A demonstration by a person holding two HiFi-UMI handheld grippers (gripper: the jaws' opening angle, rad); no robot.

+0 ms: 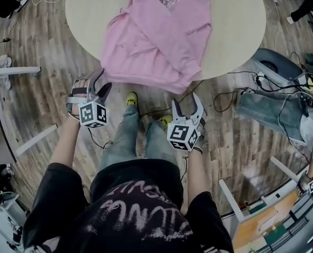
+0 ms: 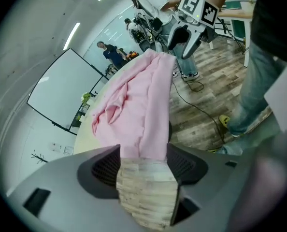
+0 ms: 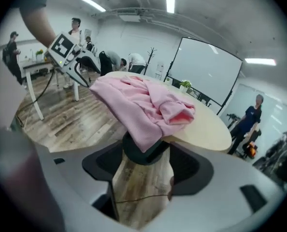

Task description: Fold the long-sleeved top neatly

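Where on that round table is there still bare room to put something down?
Bare table lies left of the pink top, and another patch right of it. The near edge is crowded: the top drapes over it.

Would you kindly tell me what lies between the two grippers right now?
In the head view, the person's jeans-clad legs and yellow shoes stand on the wood floor between the left gripper and right gripper.

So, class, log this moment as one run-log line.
left gripper: open, empty | right gripper: open, empty | pink long-sleeved top: part-folded, overhanging round beige table
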